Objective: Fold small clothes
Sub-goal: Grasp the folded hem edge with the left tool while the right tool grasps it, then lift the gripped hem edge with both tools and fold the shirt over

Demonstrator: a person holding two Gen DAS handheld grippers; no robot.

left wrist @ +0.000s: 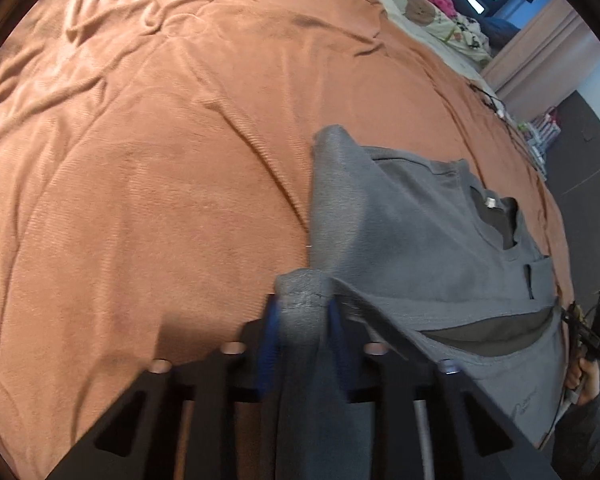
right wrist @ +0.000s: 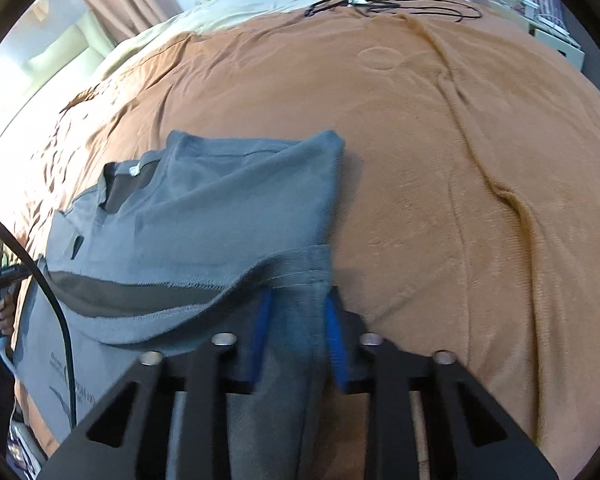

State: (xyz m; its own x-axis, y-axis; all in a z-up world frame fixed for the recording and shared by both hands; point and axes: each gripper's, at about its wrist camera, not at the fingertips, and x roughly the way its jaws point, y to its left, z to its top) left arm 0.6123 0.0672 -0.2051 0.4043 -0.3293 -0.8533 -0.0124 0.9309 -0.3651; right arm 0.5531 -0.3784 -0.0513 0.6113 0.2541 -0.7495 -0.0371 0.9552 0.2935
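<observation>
Nearest, in the left wrist view: left claw (left wrist: 303,312) clenched on a bunched bottom corner of the grey T-shirt (left wrist: 420,240), blue pads pinching cloth on both sides. Same in the right wrist view: right claw (right wrist: 296,312) clenched on the other bottom corner of the grey T-shirt (right wrist: 220,208), cloth squeezed between its blue pads.

Just past the claws: hem lifted and gaping open, dark inside showing. Shirt lying flat on the orange blanket (left wrist: 140,160) of the bed, neck end away from the claws, sleeves already tucked in by the look of it.

Step in hand, as a guess: both bottom corners grabbed, ready for folding the shirt in half. Next move calls for lifting both corners together, keeping them level, carrying the hem over to the neck, then laying it down smooth and letting go. Uneven pull likely to twist the fold.

Farther off: a black cable (right wrist: 400,4) on the blanket's far edge, a cream bedspread with a bear picture (left wrist: 420,10) beyond.

No boxes, baskets or other containers in sight, so nothing to tell about what sits inside any.
</observation>
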